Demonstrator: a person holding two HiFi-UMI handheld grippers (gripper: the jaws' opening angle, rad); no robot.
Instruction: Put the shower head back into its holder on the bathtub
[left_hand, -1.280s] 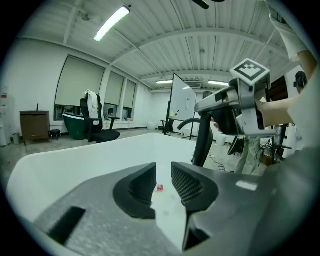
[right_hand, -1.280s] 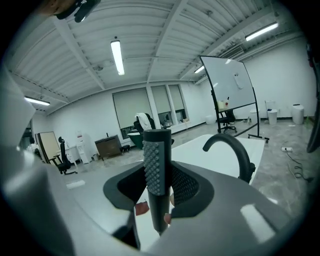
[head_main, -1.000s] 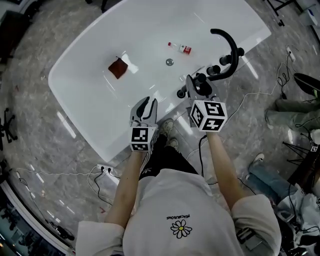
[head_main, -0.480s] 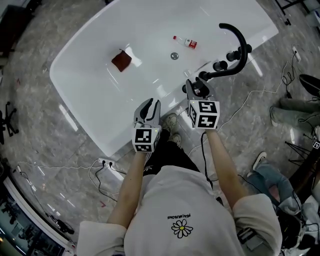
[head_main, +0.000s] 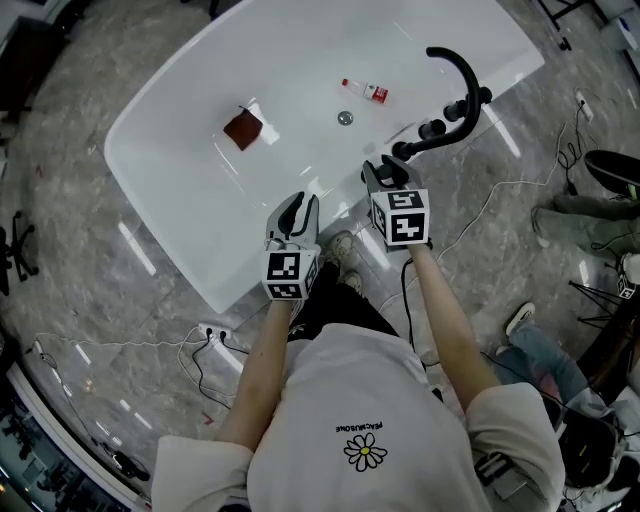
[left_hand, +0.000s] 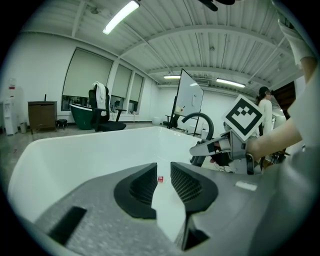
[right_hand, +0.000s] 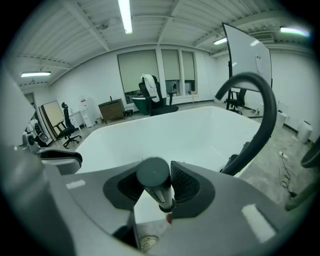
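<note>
A dark grey shower head (right_hand: 153, 175) stands upright between the pads of my right gripper (right_hand: 157, 186), which is shut on its handle. In the head view, that gripper (head_main: 384, 174) hangs over the near rim of the white bathtub (head_main: 180, 230), right beside the black fittings (head_main: 432, 129) and the curved black faucet (head_main: 458, 72). The holder itself is hidden under the gripper. My left gripper (head_main: 298, 210) hovers over the rim to the left, open with nothing between its pads (left_hand: 186, 184).
Inside the tub lie a red-brown cloth (head_main: 243, 130), a small red-labelled bottle (head_main: 366, 92) and the drain (head_main: 345, 118). Cables and a power strip (head_main: 212, 336) run over the marble floor beside the tub. Another person's legs (head_main: 585, 210) are at the right.
My right gripper has sunk toward the tub rim with the shower head and rolled a little. The left gripper has stayed in place.
</note>
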